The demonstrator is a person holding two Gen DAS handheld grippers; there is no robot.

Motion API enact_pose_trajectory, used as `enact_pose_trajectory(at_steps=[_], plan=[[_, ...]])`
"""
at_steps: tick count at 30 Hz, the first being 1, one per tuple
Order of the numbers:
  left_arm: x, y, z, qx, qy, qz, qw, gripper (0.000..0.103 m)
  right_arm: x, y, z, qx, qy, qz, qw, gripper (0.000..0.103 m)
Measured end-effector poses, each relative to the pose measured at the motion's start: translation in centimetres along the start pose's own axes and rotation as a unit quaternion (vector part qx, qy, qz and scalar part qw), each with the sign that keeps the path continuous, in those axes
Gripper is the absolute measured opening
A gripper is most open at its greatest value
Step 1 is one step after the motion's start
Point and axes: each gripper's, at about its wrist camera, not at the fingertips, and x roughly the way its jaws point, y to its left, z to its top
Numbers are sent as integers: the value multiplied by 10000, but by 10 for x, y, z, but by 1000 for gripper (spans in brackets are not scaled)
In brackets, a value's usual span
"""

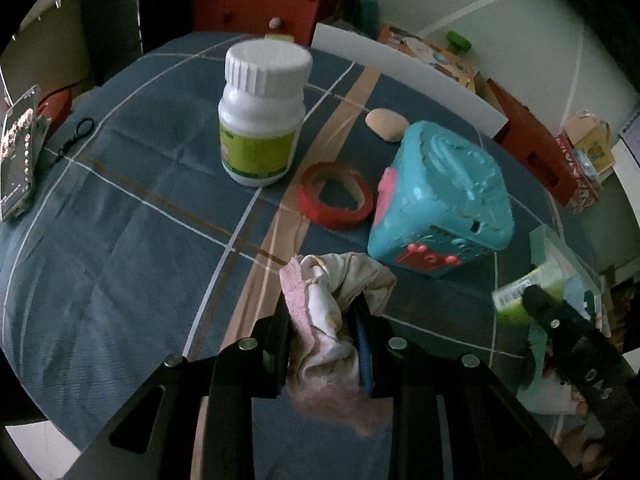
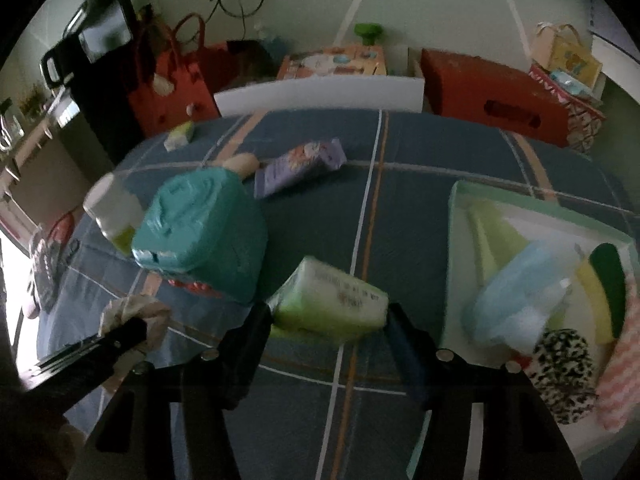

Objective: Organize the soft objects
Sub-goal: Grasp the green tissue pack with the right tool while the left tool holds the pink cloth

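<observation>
Left gripper (image 1: 322, 312), bottom centre of its own view, is clamped narrowly on a crumpled pink-and-cream cloth (image 1: 332, 304), which bulges above and below the fingers. Right gripper (image 2: 330, 320), bottom centre of the right view, pinches a green tissue pack (image 2: 328, 300) between its fingers, jaws about half open. Behind the cloth in the left view stand a teal toy box (image 1: 440, 200), a red tape ring (image 1: 336, 196) and a white bottle (image 1: 264, 112) on the blue plaid tablecloth (image 1: 120, 220). At the right edge of the right view sits a pale green tray (image 2: 456, 208) with soft items, including a leopard-print piece (image 2: 564, 372) and a pink striped cloth (image 2: 624, 368).
</observation>
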Motion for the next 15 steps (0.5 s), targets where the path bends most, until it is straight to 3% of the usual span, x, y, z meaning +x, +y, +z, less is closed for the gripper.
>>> enact_pose_trajectory(at_steps=[2, 3, 7, 15], plan=[[-6, -1, 1, 3, -69, -28, 10000, 29, -11, -2, 2, 53, -149, 29, 9999, 47], [-10, -2, 0, 17, -118, -57, 9999, 29, -15, -3, 2, 74, -209, 34, 9997, 46], [-20, -11, -1, 156, -249, -110, 9995, 29, -22, -8, 4, 109, -291, 7, 9995, 46], [-9, -12, -6, 181, -22, -112, 9998, 29, -14, -22, 0, 250, -79, 169, 9995, 46]])
